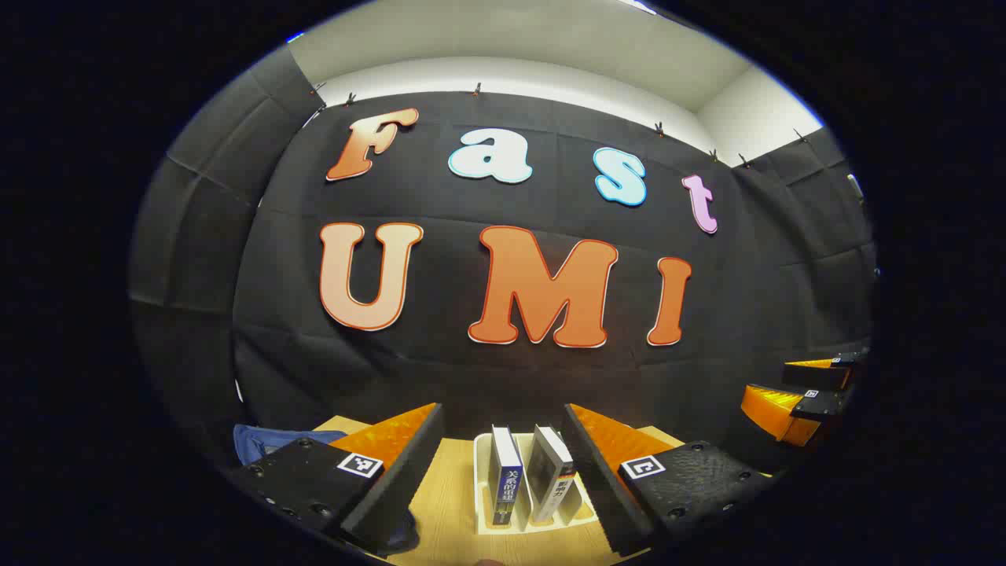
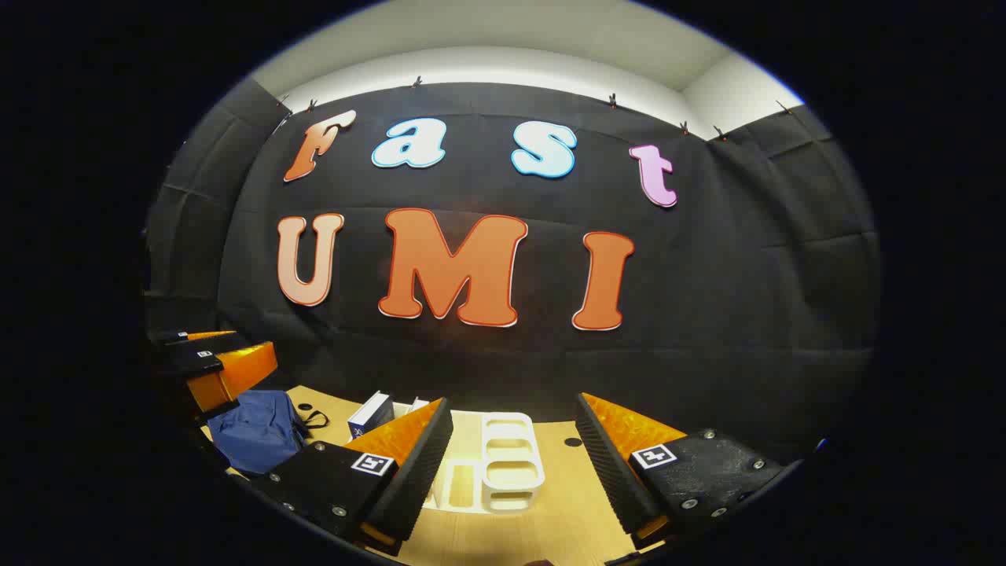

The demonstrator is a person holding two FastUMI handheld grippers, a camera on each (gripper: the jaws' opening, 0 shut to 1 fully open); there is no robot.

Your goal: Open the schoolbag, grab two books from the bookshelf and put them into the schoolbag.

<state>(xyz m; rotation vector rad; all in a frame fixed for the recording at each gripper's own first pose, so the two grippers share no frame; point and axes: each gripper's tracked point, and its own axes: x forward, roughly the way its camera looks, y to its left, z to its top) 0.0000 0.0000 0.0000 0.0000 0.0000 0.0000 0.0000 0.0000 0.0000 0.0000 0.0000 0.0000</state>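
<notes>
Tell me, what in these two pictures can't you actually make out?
- Schoolbag, right gripper view: whether its zip is open; it lies crumpled, the left gripper overlapping it.
- Schoolbag, left gripper view: mostly behind that gripper's own finger.
- Two books in the white bookshelf, left gripper view: spine lettering too small.
- Table: near edge cut off.

The table (image 1: pixel 448 503) has a light wooden top. On it stands a white bookshelf (image 1: pixel 481 479), and two books (image 1: pixel 507 475) stand upright in its slots, side by side. In the right gripper view the bookshelf (image 2: pixel 511 464) shows open white loops. A blue schoolbag (image 2: pixel 255 432) lies on the table (image 2: pixel 566 479) well apart from the bookshelf, with its black strap on the wood.
</notes>
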